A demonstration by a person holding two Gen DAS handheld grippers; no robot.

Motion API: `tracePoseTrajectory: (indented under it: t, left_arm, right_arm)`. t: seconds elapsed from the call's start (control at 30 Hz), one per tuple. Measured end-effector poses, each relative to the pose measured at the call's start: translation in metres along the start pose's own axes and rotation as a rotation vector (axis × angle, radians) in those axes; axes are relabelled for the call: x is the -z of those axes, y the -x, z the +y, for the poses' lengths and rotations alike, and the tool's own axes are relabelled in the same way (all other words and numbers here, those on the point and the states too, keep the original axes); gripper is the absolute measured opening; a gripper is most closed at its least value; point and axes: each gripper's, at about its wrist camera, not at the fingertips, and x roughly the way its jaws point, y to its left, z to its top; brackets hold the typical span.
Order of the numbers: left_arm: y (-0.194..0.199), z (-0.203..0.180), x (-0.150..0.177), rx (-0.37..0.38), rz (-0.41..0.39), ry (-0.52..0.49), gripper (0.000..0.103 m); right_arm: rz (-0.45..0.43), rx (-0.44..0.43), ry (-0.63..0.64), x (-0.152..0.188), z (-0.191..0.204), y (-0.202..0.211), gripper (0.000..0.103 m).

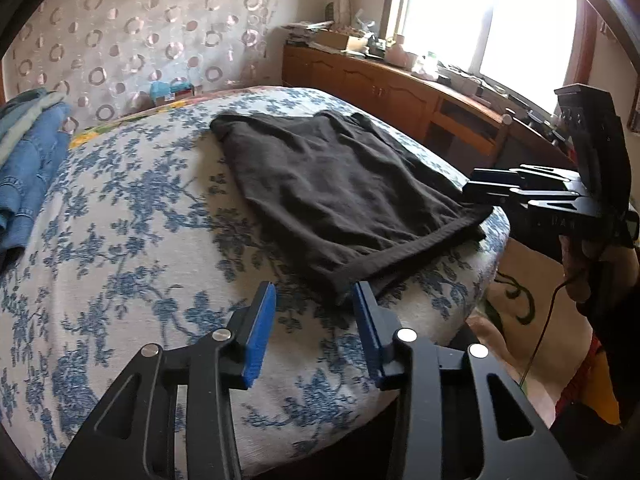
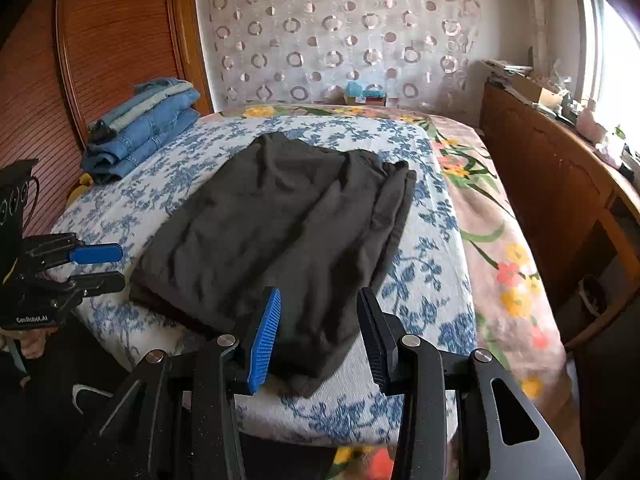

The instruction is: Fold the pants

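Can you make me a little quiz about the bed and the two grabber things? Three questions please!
1. True or false: the left gripper is squeezing the dark pants.
2. What lies stacked at the far left side of the bed, beside the wooden headboard?
A) towels
B) folded blue jeans
C) pillows
3. Fill in: the right gripper has its jaws ____, with a corner of the pants seen between its blue pads.

Key
1. False: its jaws stand apart just short of the pants' hem, and nothing is between them.
2. B
3. open
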Motion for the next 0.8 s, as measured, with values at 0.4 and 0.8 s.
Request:
tracePoseTrajectory:
  t: [0.4, 0.8]
  left_arm:
    - [-0.008, -0.013, 0.004, -0.010, 0.031, -0.034, 0.051]
    - [-0.019, -0.015, -0.004, -0.059, 0.010, -0.063, 0.047]
  right_arm:
    - [0.013, -0.007, -0.038, 0.008, 0.004, -0.005, 0.035]
    - [-0.006, 0.007, -0.030, 0.013, 0.010, 0.001, 0.009]
